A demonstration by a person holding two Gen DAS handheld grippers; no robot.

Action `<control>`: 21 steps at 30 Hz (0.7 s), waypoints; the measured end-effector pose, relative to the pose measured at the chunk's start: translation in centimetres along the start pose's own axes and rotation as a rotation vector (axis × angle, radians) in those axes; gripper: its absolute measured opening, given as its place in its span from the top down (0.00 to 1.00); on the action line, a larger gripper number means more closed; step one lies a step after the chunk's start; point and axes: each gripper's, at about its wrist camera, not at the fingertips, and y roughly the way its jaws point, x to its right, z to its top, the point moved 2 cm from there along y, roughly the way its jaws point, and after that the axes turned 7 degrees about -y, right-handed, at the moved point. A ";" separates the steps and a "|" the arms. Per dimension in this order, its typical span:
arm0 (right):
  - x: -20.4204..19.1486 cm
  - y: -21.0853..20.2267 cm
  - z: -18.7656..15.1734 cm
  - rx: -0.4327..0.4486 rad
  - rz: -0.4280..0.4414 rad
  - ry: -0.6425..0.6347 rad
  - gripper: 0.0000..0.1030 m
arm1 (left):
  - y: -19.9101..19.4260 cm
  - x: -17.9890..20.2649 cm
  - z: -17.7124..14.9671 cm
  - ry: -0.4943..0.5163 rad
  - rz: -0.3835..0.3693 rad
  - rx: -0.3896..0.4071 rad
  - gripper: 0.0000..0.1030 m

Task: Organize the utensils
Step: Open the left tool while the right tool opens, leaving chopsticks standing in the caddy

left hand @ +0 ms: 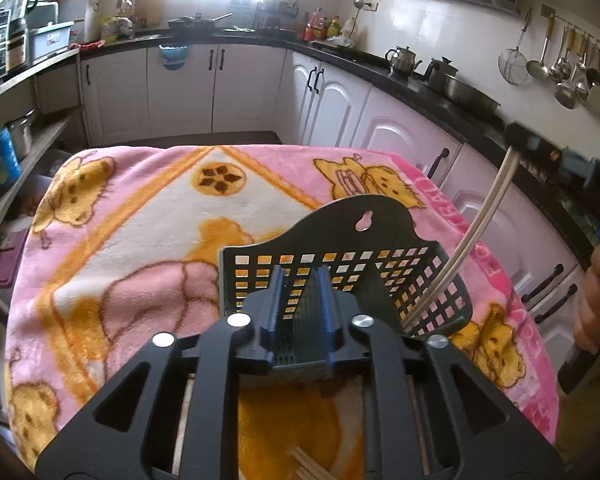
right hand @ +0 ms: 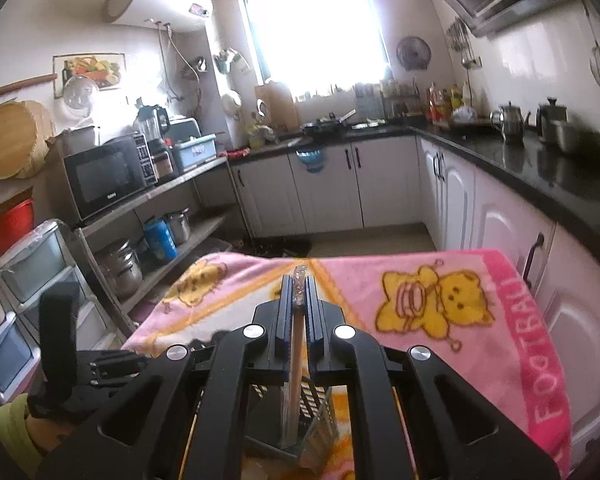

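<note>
A black perforated plastic utensil holder [left hand: 352,264] stands on the pink cartoon blanket [left hand: 148,216]. My left gripper [left hand: 303,280] is shut on the holder's near wall. A pair of pale chopsticks [left hand: 476,224] slants down into the holder's right side, held from above by my right gripper [left hand: 520,136]. In the right wrist view my right gripper [right hand: 299,292] is shut on the chopsticks [right hand: 295,356], whose lower ends reach into the holder [right hand: 316,404] below. More chopsticks [left hand: 308,466] lie on the blanket under my left gripper.
White cabinets with black handles [left hand: 440,160] and a dark countertop [left hand: 460,100] with kettles and a metal bowl run along the right. Ladles hang on the wall [left hand: 568,68]. A shelf with a microwave [right hand: 104,180] and pots stands at the left. The blanket's far edge [right hand: 340,258] drops to the floor.
</note>
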 end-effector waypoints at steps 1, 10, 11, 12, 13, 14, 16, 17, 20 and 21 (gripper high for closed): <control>0.0 0.2 -0.3 -0.008 0.001 0.002 0.94 | 0.1 0.0 -0.1 0.001 0.002 0.001 0.84; 0.3 1.0 -2.6 -0.066 -0.001 0.024 0.91 | -0.1 -0.3 -0.6 0.012 0.025 0.014 0.71; 0.4 1.0 -2.6 -0.068 0.002 0.028 0.89 | -0.2 -0.3 -0.6 0.012 0.026 0.016 0.69; 0.5 0.9 -2.7 -0.073 0.005 0.033 0.87 | -0.4 -0.4 -0.6 0.011 0.026 0.018 0.68; 0.6 0.8 -2.8 -0.076 0.002 0.036 0.83 | -0.5 -0.4 -0.7 0.011 0.028 0.019 0.67; 0.6 0.7 -2.9 -0.078 -0.003 0.035 0.77 | -0.6 -0.4 -0.7 0.011 0.028 0.021 0.65; 0.6 0.5 -3.0 -0.079 -0.007 0.034 0.72 | -0.9 -0.4 -0.8 0.010 0.032 0.024 0.63; 0.7 0.4 -3.1 -0.081 -0.008 0.035 0.71 | -1.0 -0.4 -0.8 0.009 0.032 0.026 0.62; 0.7 -0.1 -3.4 -0.078 -0.013 0.038 0.64 | -1.6 -0.4 -1.0 0.010 0.037 0.035 0.57; 0.7 -0.2 -3.4 -0.078 -0.013 0.038 0.64 | -1.8 -0.3 -1.1 0.012 0.040 0.039 0.57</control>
